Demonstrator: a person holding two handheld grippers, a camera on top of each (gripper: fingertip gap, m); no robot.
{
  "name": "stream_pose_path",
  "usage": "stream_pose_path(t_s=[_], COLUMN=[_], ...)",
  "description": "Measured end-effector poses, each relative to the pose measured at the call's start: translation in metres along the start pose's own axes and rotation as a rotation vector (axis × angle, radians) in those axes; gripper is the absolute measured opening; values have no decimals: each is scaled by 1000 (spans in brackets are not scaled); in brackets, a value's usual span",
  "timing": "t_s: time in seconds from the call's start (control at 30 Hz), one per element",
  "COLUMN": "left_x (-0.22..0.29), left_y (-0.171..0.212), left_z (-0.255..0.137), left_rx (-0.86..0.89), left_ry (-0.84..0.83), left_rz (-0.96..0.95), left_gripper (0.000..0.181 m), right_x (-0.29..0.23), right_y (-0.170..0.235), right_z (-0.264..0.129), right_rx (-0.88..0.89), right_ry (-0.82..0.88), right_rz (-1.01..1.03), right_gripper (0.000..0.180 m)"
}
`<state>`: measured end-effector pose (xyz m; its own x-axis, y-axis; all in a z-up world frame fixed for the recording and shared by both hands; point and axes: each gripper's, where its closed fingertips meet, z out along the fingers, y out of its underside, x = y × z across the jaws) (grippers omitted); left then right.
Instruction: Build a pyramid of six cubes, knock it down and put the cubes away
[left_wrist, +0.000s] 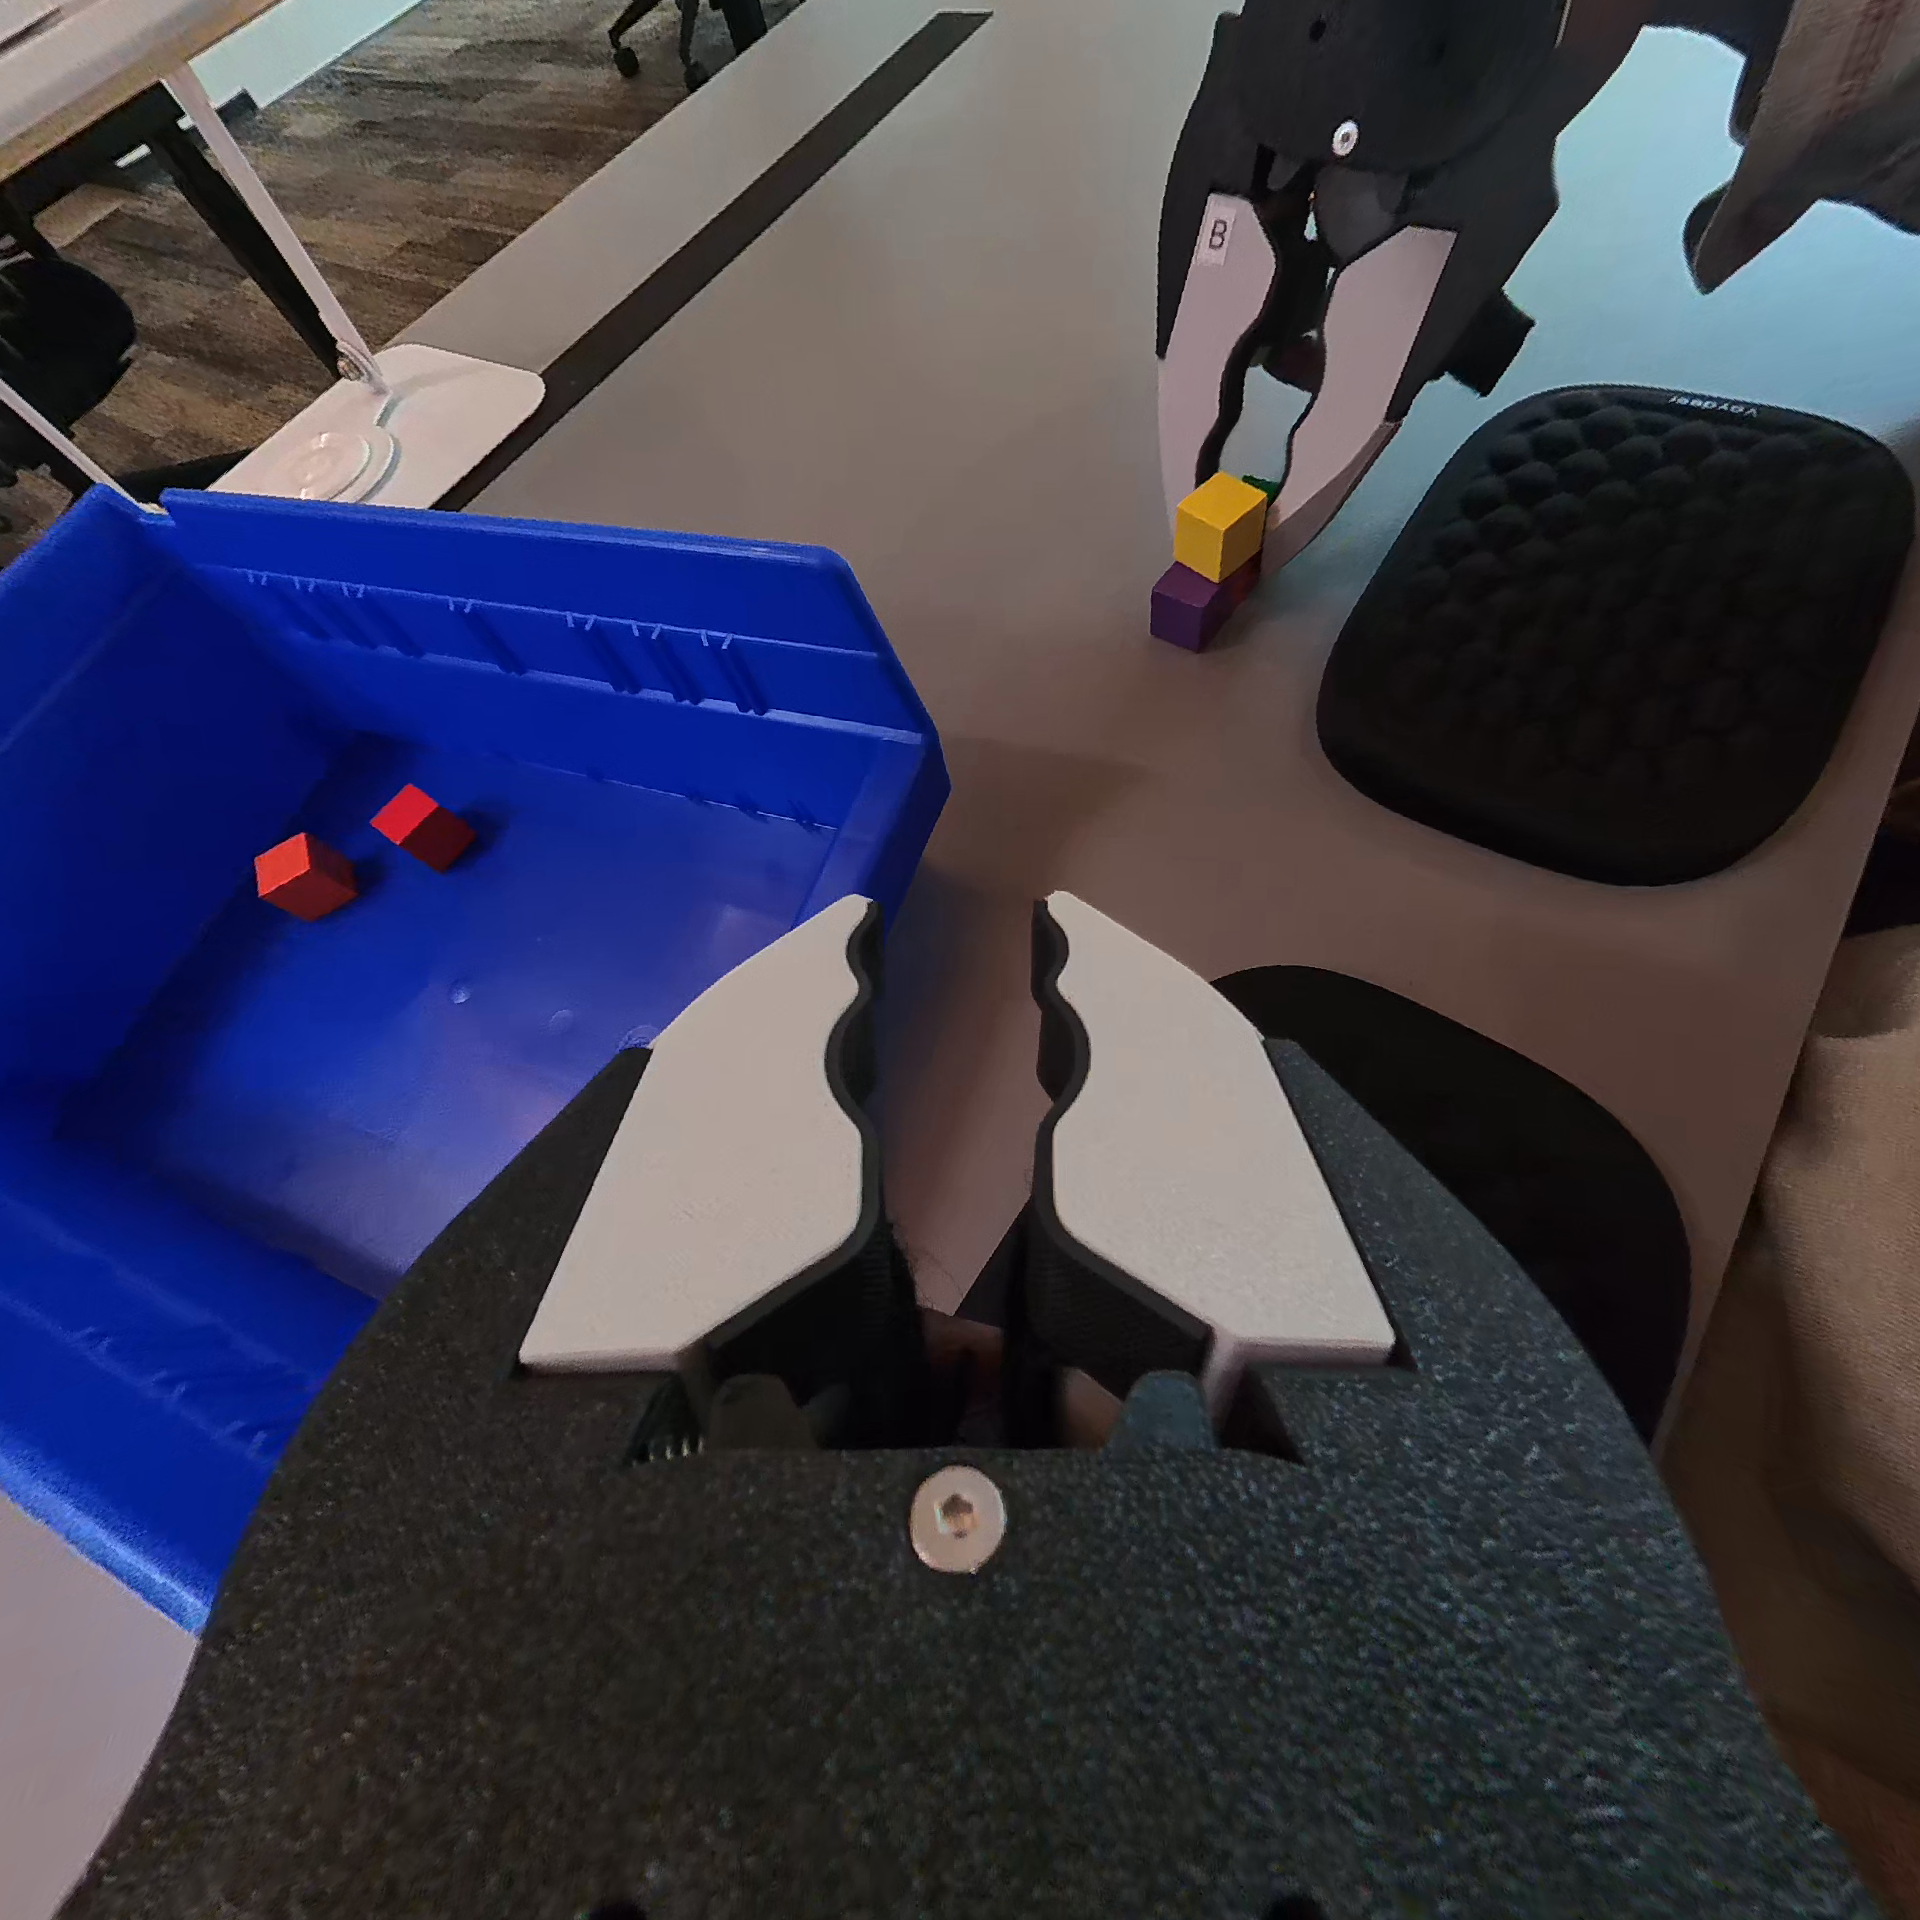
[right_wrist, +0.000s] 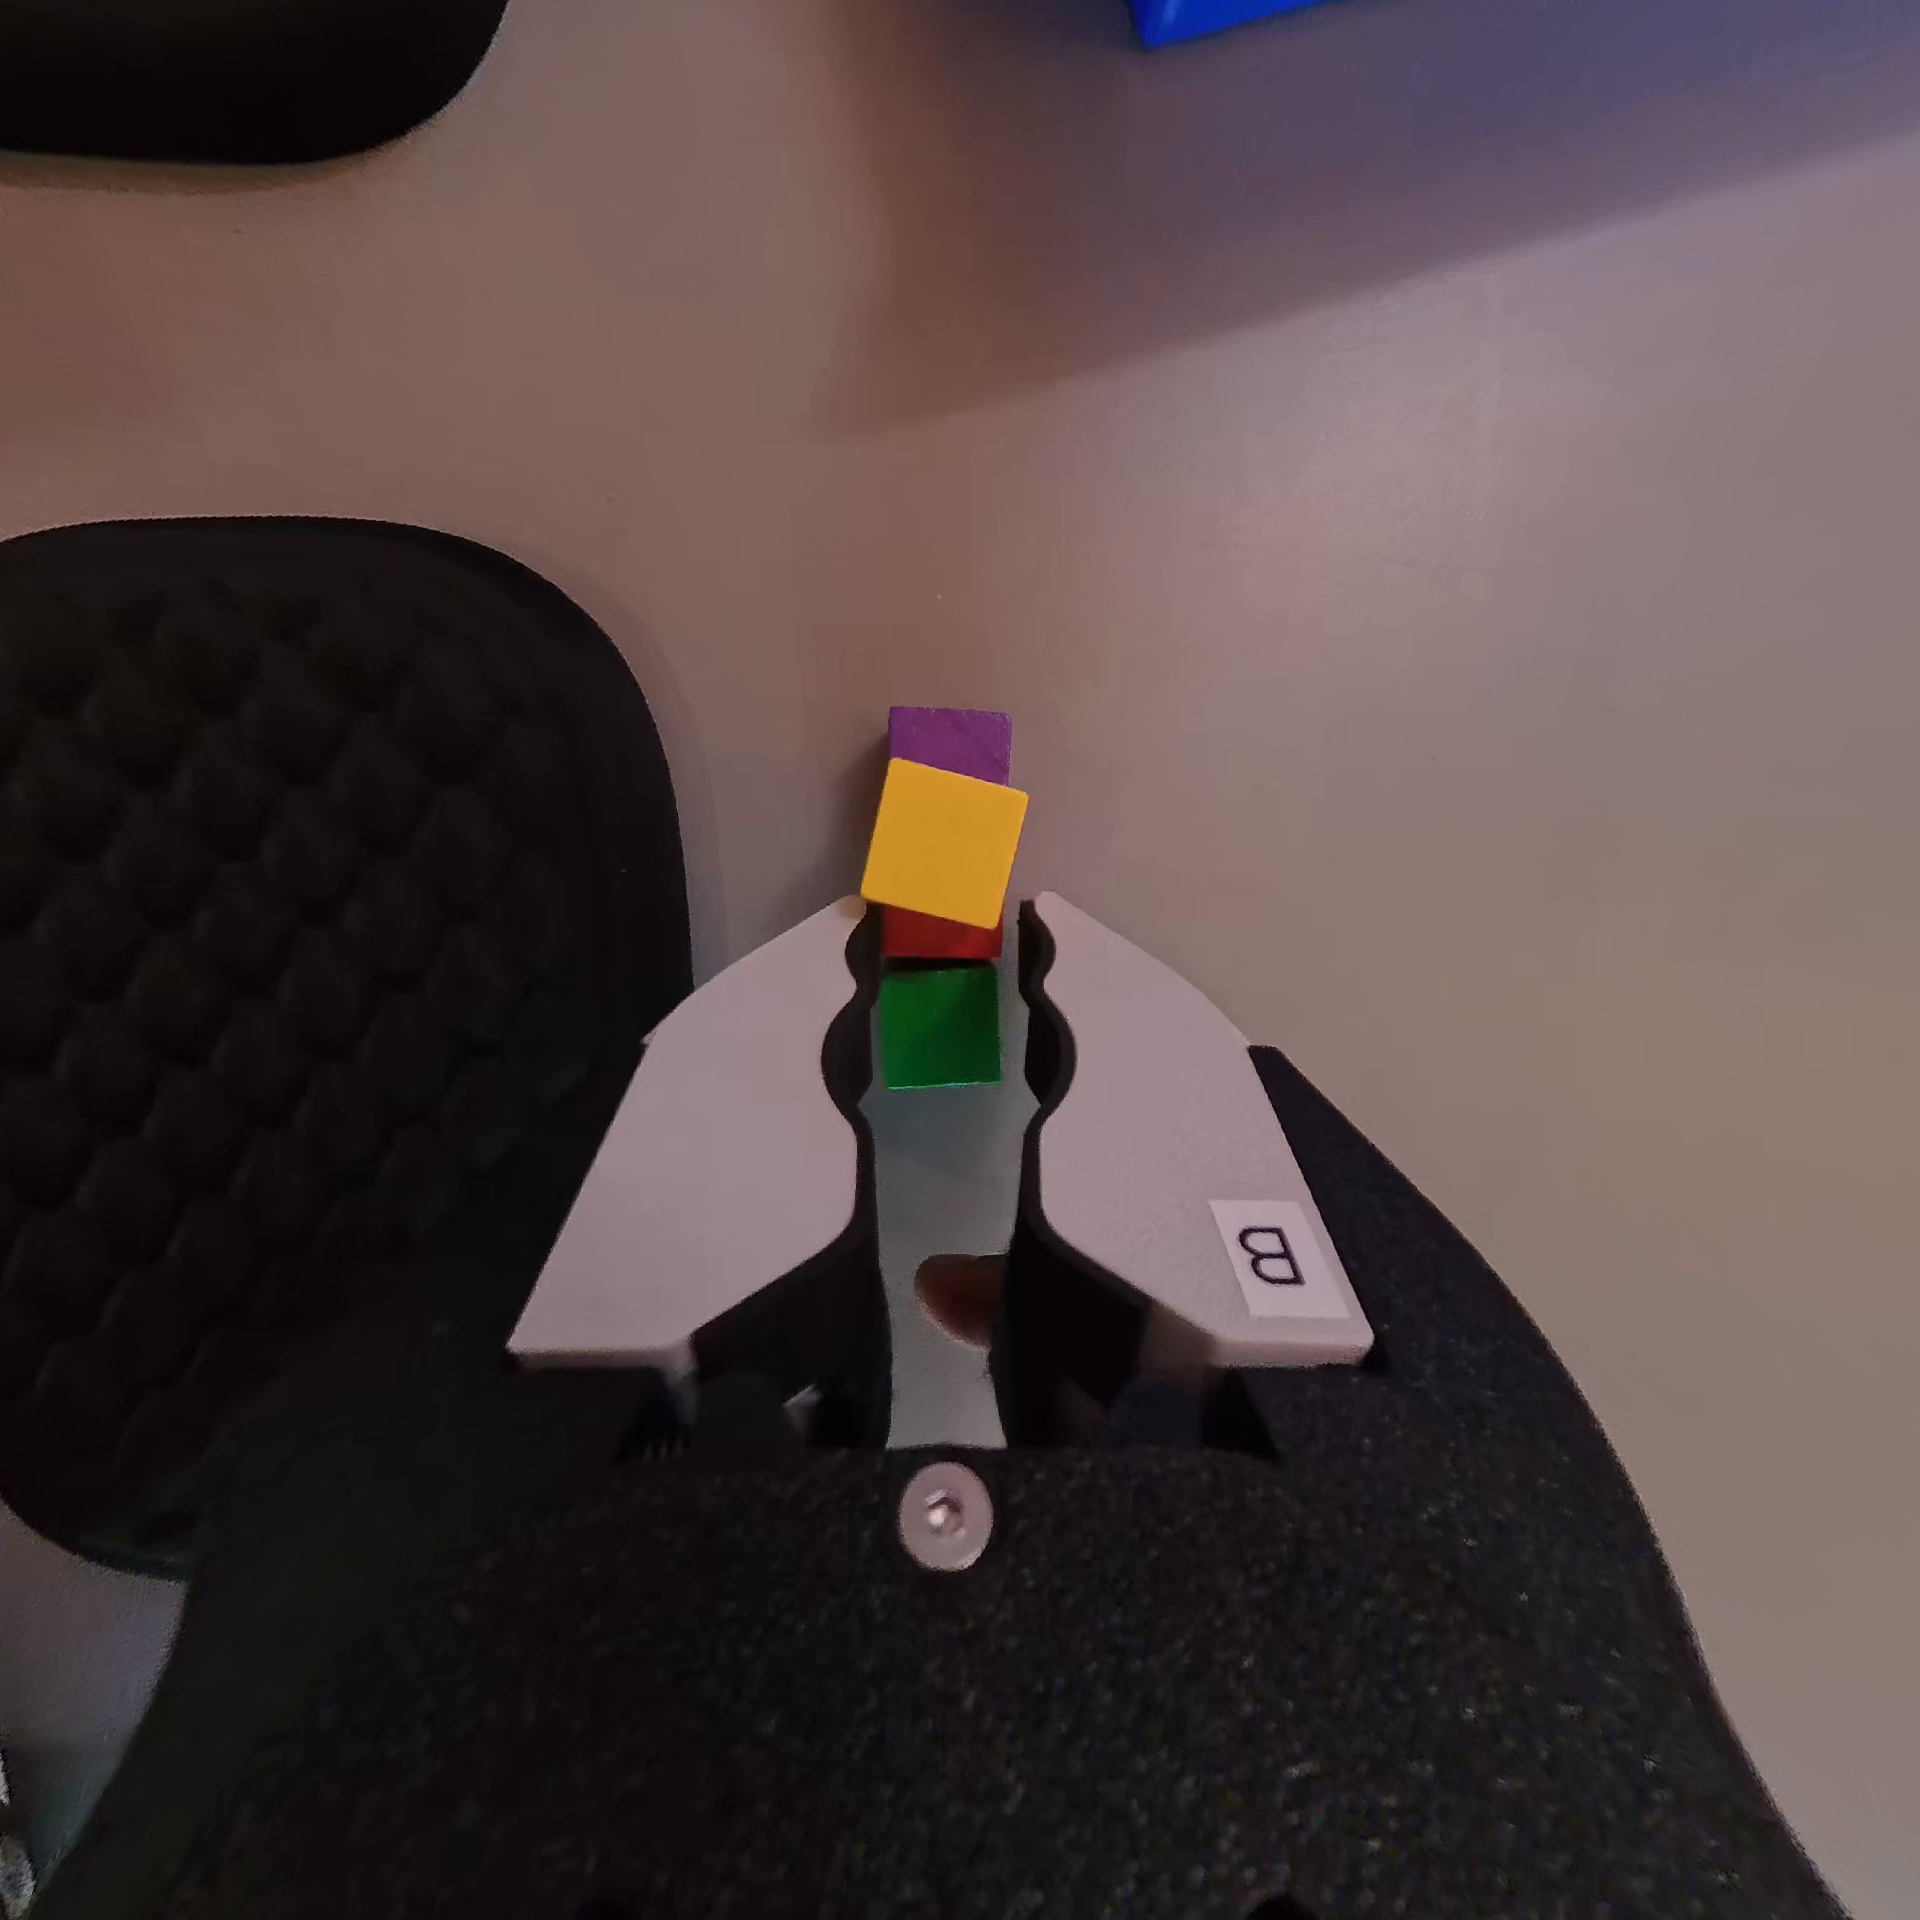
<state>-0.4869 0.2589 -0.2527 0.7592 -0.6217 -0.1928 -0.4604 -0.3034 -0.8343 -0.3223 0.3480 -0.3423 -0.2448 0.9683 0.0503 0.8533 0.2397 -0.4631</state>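
Observation:
A small stack stands on the grey table (left_wrist: 883, 468): a yellow cube (left_wrist: 1218, 525) (right_wrist: 943, 842) rests on a purple cube (left_wrist: 1190, 608) (right_wrist: 949, 740) and a red cube (left_wrist: 1242, 582) (right_wrist: 940, 938). A green cube (right_wrist: 940, 1027) (left_wrist: 1259, 486) sits just behind them. My right gripper (right_wrist: 945, 902) (left_wrist: 1252, 499) points down over the stack, its jaws either side of the green cube with slim gaps. Two more red cubes (left_wrist: 304, 876) (left_wrist: 423, 826) lie in the blue bin (left_wrist: 520, 540). My left gripper (left_wrist: 956, 914) is open and empty by the bin's right corner.
A black textured pad (left_wrist: 1600, 634) (right_wrist: 312, 987) lies right beside the stack. A second dark pad (left_wrist: 1455, 1143) (right_wrist: 229, 73) lies near the table edge. A white lamp base (left_wrist: 416, 416) stands behind the bin. A corner of the bin (right_wrist: 1226, 21) shows in the right wrist view. Tip to tip, the grippers are about 20 cm apart. It is some 4 cm from my right tips to the purple cube (left_wrist: 1190, 608).

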Motion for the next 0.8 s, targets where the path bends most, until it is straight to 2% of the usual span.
stream_pose_path(t_s=[0.3, 0.4, 0.8], left_x=[1, 2, 0], left_y=[1, 1, 3], left_z=[2, 1, 2], left_rx=[-8, -8, -11], left_ry=[7, 7, 9], left_rz=[1, 2, -5], left_gripper=[27, 27, 27], right_x=[2, 3, 3], right_y=[-18, -19, -18], right_z=[-15, -13, -14], right_rx=[79, 66, 57], right_ry=[44, 49, 38], right_rz=[-18, -41, -57], right_gripper=[32, 22, 21])
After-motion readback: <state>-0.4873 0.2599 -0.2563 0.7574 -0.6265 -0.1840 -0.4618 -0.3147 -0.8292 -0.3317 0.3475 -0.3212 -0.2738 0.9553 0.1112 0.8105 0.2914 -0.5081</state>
